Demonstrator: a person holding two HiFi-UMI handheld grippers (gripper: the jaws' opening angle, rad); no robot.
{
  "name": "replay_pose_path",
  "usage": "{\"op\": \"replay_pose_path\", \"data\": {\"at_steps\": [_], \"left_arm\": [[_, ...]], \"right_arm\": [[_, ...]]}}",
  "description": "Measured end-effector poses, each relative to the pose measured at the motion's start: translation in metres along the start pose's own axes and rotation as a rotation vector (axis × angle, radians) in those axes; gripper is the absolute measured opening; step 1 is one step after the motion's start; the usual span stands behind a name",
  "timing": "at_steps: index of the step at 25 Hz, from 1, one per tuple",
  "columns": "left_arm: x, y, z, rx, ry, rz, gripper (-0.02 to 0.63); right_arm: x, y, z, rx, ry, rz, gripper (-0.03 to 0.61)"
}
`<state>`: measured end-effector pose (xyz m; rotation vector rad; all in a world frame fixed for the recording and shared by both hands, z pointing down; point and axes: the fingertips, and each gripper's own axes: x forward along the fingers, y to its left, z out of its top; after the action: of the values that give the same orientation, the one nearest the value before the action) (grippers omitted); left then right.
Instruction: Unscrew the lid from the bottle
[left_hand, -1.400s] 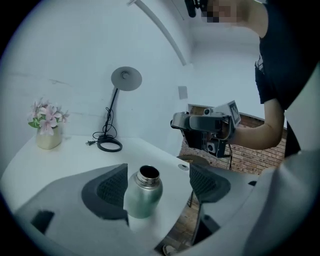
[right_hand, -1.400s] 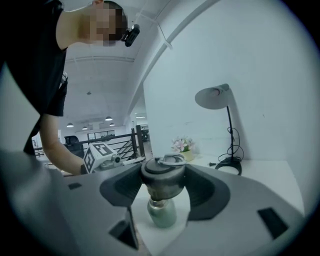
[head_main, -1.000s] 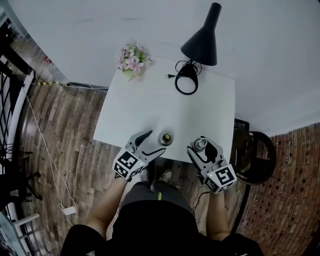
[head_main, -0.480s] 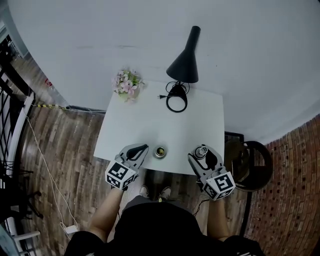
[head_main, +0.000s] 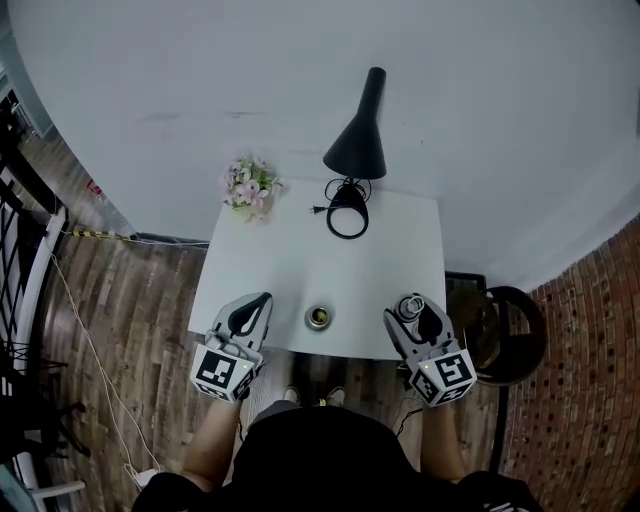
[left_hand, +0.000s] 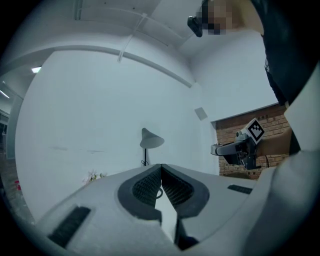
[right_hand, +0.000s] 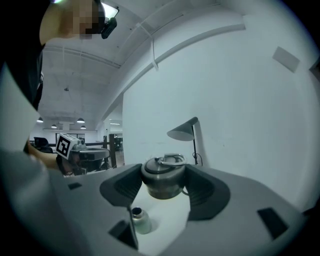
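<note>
Standing upright with its mouth uncovered: bottle (head_main: 319, 318), small and metallic, on the white table (head_main: 290, 250), close to the near edge.

Left of the bottle, apart from it: left gripper (head_main: 258, 303). Its jaws have just been closing, and the dark ribbed pads (left_hand: 150, 185) now meet each other with no item between them.

Right of the bottle, clear of it: right gripper (head_main: 410, 304). Its jaws are spread wide and pressed on both sides of the lid (right_hand: 163, 177), a rounded metal cap with a wire ring on top, held off the tabletop.

Beyond the bottle, at the far edge: black cone-shade lamp (head_main: 357, 148) with coiled cord (head_main: 347, 218).

Beyond and left of the bottle: pink flowers (head_main: 248, 185).
</note>
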<state>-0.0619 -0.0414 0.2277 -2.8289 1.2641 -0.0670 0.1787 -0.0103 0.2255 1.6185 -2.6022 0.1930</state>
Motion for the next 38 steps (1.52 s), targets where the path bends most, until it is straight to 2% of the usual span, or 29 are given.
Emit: {"op": "replay_pose_path", "data": {"at_steps": [4,10,16,38], "left_arm": [[-0.012,0.011,0.018,-0.006,-0.038,0.038,0.023],[-0.016,0.023,0.027,-0.008,-0.046,0.058,0.023],[-0.012,0.025,0.030,0.003,-0.056,0.044,0.023],[-0.023,0.044,0.016,-0.034,-0.052,0.094,0.023]], "right_arm": [[0.004,0.004,0.008,-0.015,0.000,0.002,0.270],[0.012,-0.002,0.019,-0.022,-0.011,-0.014,0.270],[0.024,0.002,0.023,-0.027,-0.016,-0.011,0.270],[0.061,0.029,0.024,-0.051,-0.013,0.069,0.270]]}}
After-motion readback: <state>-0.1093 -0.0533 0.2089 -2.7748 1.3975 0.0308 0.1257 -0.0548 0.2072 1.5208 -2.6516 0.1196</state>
